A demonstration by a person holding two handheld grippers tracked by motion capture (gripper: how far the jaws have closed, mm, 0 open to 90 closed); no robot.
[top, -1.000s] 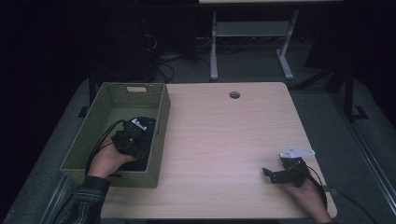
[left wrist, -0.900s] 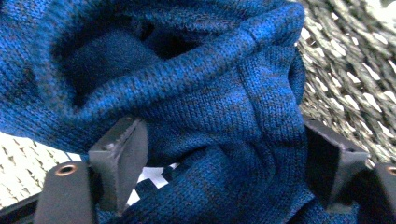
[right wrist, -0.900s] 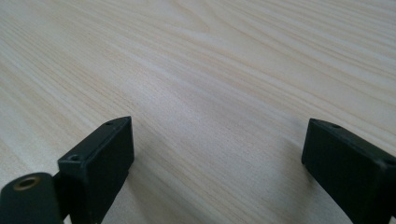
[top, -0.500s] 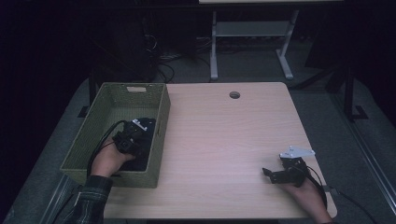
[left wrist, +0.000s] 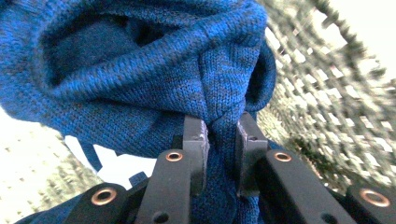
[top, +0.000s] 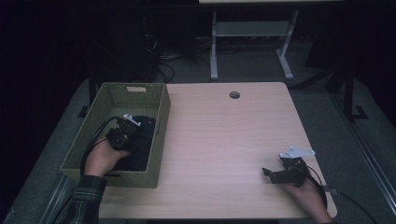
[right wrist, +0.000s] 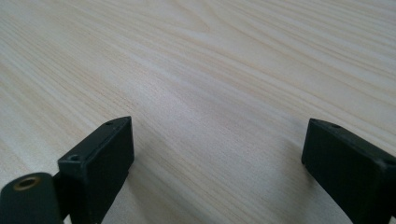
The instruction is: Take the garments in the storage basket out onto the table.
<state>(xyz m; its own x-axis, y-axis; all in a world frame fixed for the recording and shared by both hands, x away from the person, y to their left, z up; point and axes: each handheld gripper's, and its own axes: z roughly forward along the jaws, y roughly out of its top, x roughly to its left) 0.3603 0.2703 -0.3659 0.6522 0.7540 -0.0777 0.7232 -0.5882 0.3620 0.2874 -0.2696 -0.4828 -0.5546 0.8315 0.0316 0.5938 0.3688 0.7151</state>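
At the left of the high view, your left gripper (top: 133, 122) is down inside the green woven basket (top: 159, 140), and its jaws have just been closing on the blue knitted garment (left wrist: 140, 74) that lies in the basket's lower half. In the left gripper view the two jaws pinch a narrow fold of the knit between them, low in the centre of the frame, with the rest of the fabric bunched above and the basket's mesh wall at the right edge.

The risk sits in that small bite. You hold only a thin ridge of a soft, stretchy knit, so if you lift fast the fold could slide out of the pads and the garment drop back. A lift could also drag the cloth against the mesh and snag a loop, or tip the light basket toward the table edge at the lower left.

At the lower right of the high view, your right gripper (top: 280, 173) rests on the wooden table (top: 224, 140), jaws spread wide with nothing between them, well apart from the basket. From there it cannot steady the basket if it shifts.
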